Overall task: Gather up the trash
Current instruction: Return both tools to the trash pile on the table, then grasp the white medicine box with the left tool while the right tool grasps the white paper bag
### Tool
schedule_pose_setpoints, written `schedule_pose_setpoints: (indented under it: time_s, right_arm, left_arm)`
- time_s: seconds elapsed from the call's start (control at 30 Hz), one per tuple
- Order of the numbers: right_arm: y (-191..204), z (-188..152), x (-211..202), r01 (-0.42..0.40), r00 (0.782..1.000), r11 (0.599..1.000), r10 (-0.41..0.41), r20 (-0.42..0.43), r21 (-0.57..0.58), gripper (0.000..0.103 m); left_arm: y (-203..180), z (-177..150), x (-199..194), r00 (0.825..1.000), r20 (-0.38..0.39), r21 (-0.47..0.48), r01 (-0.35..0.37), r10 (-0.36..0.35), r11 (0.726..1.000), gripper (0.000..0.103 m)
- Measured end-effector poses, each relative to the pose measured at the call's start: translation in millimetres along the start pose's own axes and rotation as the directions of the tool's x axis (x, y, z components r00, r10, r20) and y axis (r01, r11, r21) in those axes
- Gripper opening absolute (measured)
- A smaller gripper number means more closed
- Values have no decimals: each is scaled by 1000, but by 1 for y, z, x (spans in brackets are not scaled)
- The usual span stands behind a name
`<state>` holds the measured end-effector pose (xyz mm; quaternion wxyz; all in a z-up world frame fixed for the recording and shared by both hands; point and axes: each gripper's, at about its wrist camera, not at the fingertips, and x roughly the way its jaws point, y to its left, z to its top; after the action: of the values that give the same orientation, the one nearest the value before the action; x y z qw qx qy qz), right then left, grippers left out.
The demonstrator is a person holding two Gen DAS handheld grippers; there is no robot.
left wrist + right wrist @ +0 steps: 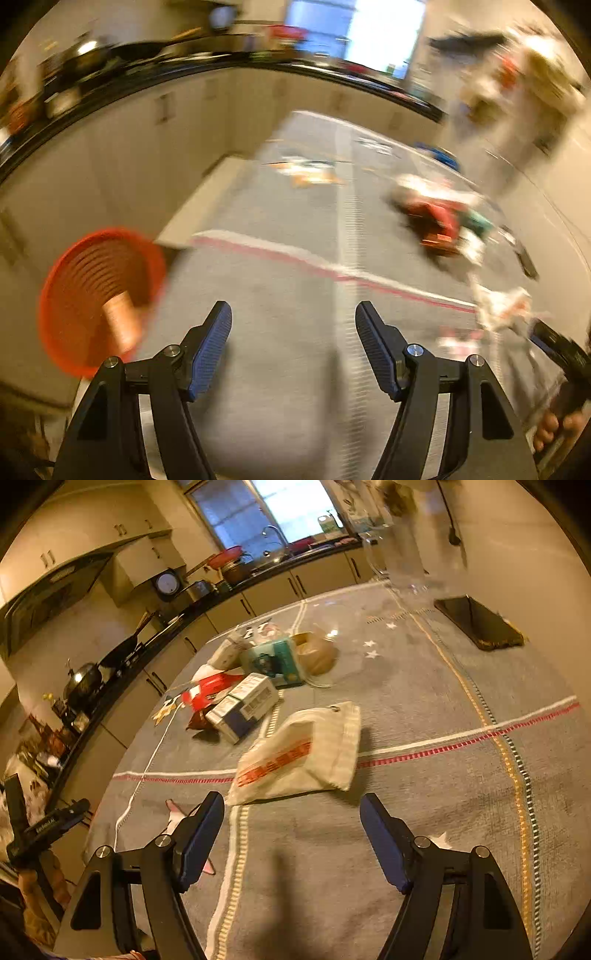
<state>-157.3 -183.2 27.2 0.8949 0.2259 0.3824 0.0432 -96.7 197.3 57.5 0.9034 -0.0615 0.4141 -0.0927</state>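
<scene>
Both tongs, left point(293, 345) and right point(291, 836), gape empty, angled down over the grey tablecloth point(424, 709)

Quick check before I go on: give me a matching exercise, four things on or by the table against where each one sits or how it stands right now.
Things:
1. orange bin
2. cream bag with orange print
3. black phone
4. right gripper

Places or states:
A. far right on the grey cloth, near the wall
B. beside the table's left edge, off the cloth
C. open, nothing between the fingers
D. lying flat just ahead of the right gripper

Pairs: 1-B, 2-D, 3-A, 4-C
</scene>
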Motion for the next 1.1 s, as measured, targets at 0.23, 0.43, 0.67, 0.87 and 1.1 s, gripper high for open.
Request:
schedule_pose_setpoints:
  time_s: [0.23, 0.43, 0.67, 0.87, 1.1]
  right_arm:
    - [-21, 18, 32, -80, 996, 988, 85, -33, 135, 83]
    - [-17, 33, 46, -85, 996, 987, 89, -25, 134, 76]
    - [-37, 35, 42, -142, 990, 976, 142, 9, 167, 62]
    - [-49, 34, 41, -211, 977, 952, 209, 33, 222, 62]
    - [-58, 32, 34, -265, 964, 929, 252, 81, 260, 64]
  left_arm:
    - [-106, 21, 30, 996, -24, 209, 88, -85, 974, 68]
    - [-166, 37, 67, 988, -89, 292, 147, -126, 945, 68]
    - [-215, 53, 112, 988, -132, 413, 129, -81, 901, 68]
    - [-238, 57, 137, 986, -166, 496, 108, -28, 862, 66]
    - [-243, 45, 142, 978, -206, 493, 122, -20, 862, 33]
